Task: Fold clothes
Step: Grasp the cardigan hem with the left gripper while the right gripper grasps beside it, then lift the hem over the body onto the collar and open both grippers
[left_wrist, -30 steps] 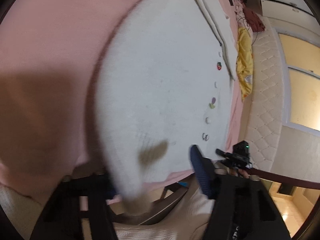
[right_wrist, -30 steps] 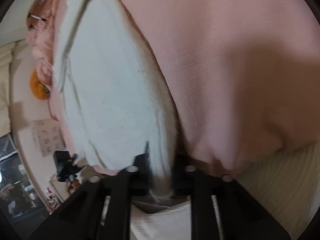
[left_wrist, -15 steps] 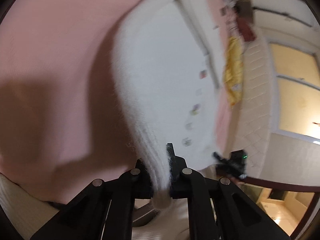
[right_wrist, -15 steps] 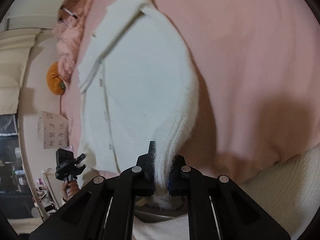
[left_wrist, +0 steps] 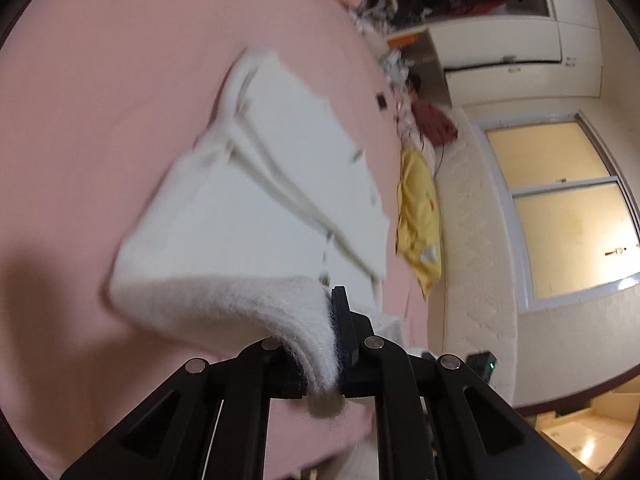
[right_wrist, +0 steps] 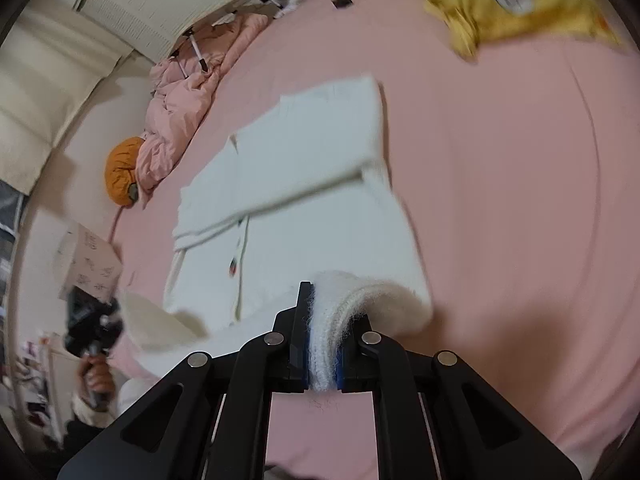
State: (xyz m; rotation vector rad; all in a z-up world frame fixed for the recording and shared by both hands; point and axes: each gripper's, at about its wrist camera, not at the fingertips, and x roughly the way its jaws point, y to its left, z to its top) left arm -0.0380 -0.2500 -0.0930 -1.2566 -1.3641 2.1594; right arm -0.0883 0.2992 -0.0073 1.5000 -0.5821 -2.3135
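In the left wrist view, the left gripper fills the bottom edge at 6 o'clock, its black fingers pinching a thick fuzzy edge of a white cardigan. The fabric curls out from between the fingers toward 9 o'clock as a raised fold, then spreads flat up the middle of the frame toward 12 o'clock. The cardigan lies on a pink bedsheet, with a sleeve folded across its body. Past it, at about 3 o'clock, a yellow garment rests along the bed's edge, a dark red cloth above it at 1 o'clock. A quilted headboard and a window stand beyond.

In the right wrist view, the right gripper sits at 6 o'clock, fingers pressed onto a bunched white edge of the same cardigan. The hem arches from the fingers toward 3 o'clock, and the body stretches away toward 12 o'clock on the bedsheet. At 8 o'clock, a person's hand holds the other gripper, with a blurred flap of cardigan just beside it. Farther off, at 10 o'clock, lie an orange cushion and a rumpled pink quilt. The yellow garment sits at 1 o'clock.
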